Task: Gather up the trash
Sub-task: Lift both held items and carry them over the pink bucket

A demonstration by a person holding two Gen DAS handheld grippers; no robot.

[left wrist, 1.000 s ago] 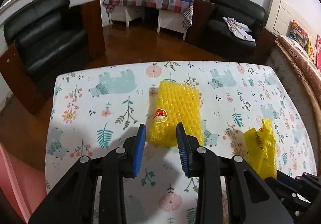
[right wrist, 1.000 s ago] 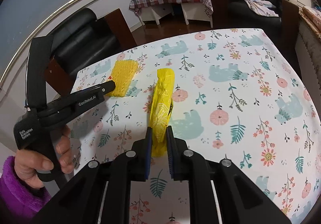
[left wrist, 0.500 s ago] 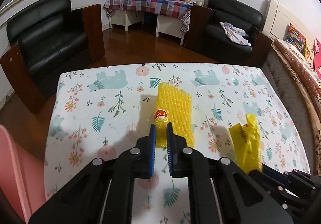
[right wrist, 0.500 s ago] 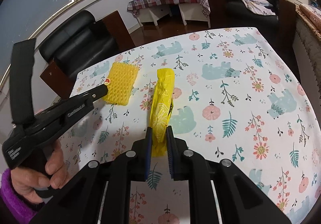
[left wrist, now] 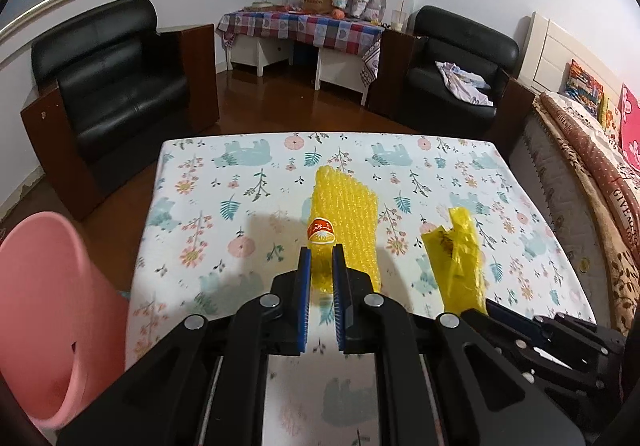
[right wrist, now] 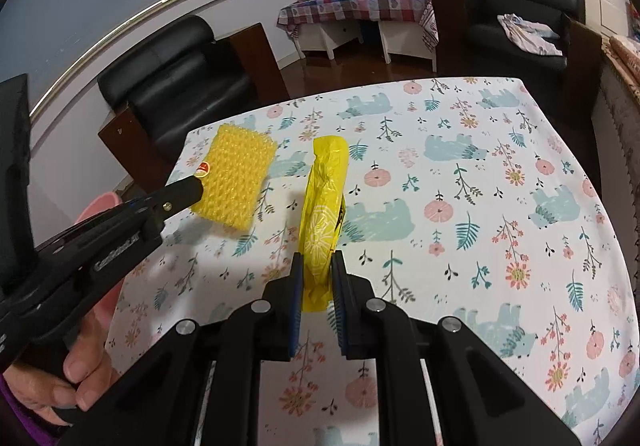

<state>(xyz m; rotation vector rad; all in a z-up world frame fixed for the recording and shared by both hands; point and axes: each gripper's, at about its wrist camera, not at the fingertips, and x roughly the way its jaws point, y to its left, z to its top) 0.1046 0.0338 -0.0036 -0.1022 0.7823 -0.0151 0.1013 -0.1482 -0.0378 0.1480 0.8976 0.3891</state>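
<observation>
Yellow foam net (left wrist: pixel 346 208): pinched at its near edge, beside the small red sticker (left wrist: pixel 321 230); far end sticks out over the table (left wrist: pixel 240 190), lifted clear judging by the shadow below it.
Left gripper (left wrist: pixel 319 274): pads pressed together on the foam net; edge grip probably chosen because the flat piece lay low on the cloth.
Yellow plastic bag (right wrist: pixel 324 206): clamped at its near end, rest standing forward above the table, just right of the foam net in the right wrist view.
Right gripper (right wrist: pixel 315 286): pads squeezed onto the bag, thin film bunched between them.
Hand (right wrist: pixel 86 370): wrapped around the left gripper's handle, at the table's near left corner.
Pink bin (left wrist: pixel 52 318): on the floor off the table's left edge, mouth facing the table; likely drop point for both pieces.
Step in hand: both pieces gripped, carry to the bin judged next.
Risk: light foam could slip from so shallow a bite.
Table: no other trash seen on the cloth.
</observation>
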